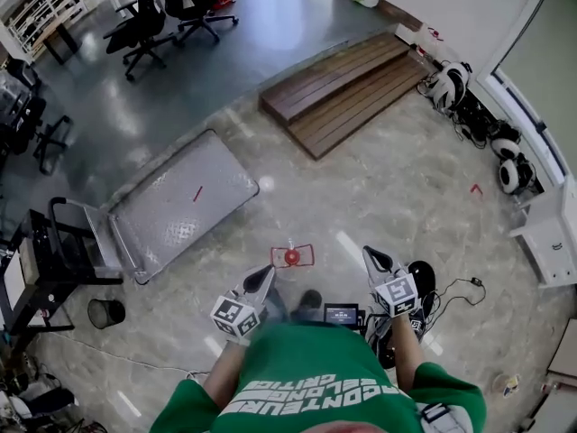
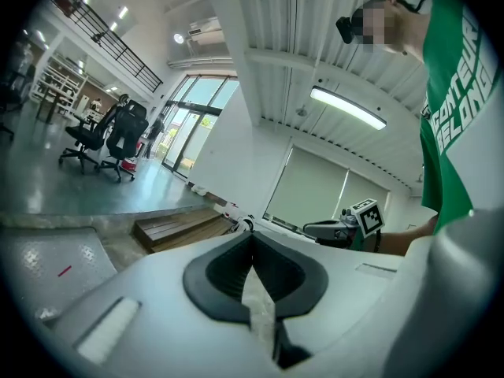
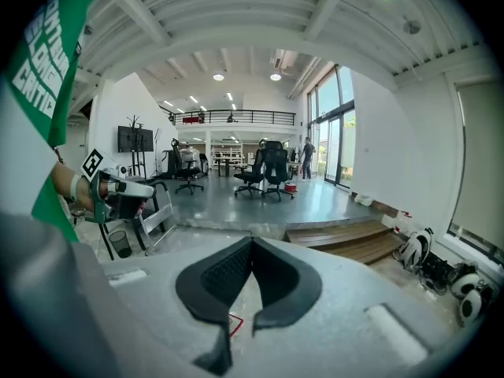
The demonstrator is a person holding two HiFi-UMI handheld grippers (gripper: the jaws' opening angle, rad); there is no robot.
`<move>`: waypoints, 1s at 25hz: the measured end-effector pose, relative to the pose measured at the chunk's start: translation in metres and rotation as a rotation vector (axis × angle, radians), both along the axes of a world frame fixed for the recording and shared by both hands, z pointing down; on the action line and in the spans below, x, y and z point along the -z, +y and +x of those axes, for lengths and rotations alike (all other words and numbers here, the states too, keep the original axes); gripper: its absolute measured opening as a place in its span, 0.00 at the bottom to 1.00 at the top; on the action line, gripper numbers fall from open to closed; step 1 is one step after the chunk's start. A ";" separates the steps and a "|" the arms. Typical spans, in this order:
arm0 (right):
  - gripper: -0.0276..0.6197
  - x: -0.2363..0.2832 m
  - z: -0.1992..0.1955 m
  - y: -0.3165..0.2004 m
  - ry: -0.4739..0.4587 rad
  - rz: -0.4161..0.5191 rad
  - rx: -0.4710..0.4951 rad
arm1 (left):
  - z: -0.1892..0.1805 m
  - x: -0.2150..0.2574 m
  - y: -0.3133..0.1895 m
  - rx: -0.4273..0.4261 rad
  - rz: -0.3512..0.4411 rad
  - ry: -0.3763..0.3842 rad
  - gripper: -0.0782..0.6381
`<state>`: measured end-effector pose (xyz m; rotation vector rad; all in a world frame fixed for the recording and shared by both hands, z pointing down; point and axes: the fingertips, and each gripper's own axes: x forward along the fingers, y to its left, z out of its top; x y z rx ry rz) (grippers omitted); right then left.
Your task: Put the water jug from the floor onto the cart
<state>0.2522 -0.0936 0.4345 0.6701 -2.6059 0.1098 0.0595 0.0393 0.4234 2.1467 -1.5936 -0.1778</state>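
On the pale stone floor (image 1: 388,197) in front of the person, the job looks like it is only starting. The flat metal cart (image 1: 185,201) stands off to the left with nothing on its deck, so the water jug is not on it yet. I cannot pick out the water jug for sure. Just ahead of the feet there is a red square (image 1: 310,256) marked on the floor with a small red round thing (image 1: 291,257) inside it. That may be the top of the jug, but it is too small to tell.

The left gripper (image 1: 265,275) and the right gripper (image 1: 374,258) are held out side by side, near the red square but not touching it. Both sets of fingers are closed tight with nothing between them.

I think the next move needs the fingers to spread wide and both grippers to go down to the jug. A jug of water is likely heavy, so one on each side seems best.

The room is big and bright. Farther off the floor turns grey and shiny. A low wooden platform (image 1: 347,88) lies beyond the cart, black office chairs (image 1: 153,21) stand at the back, and a small black bin (image 1: 106,313) sits near the cart's handle.
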 end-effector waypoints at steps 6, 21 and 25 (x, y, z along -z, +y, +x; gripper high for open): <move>0.03 -0.027 -0.019 -0.029 0.021 0.041 0.023 | -0.020 -0.029 -0.014 0.005 -0.028 -0.026 0.13; 0.03 -0.151 -0.097 -0.045 0.058 -0.010 0.077 | -0.050 -0.141 -0.040 -0.048 -0.150 -0.049 0.13; 0.03 -0.208 -0.104 -0.040 0.100 -0.073 0.092 | -0.053 -0.187 -0.049 -0.069 -0.197 -0.039 0.13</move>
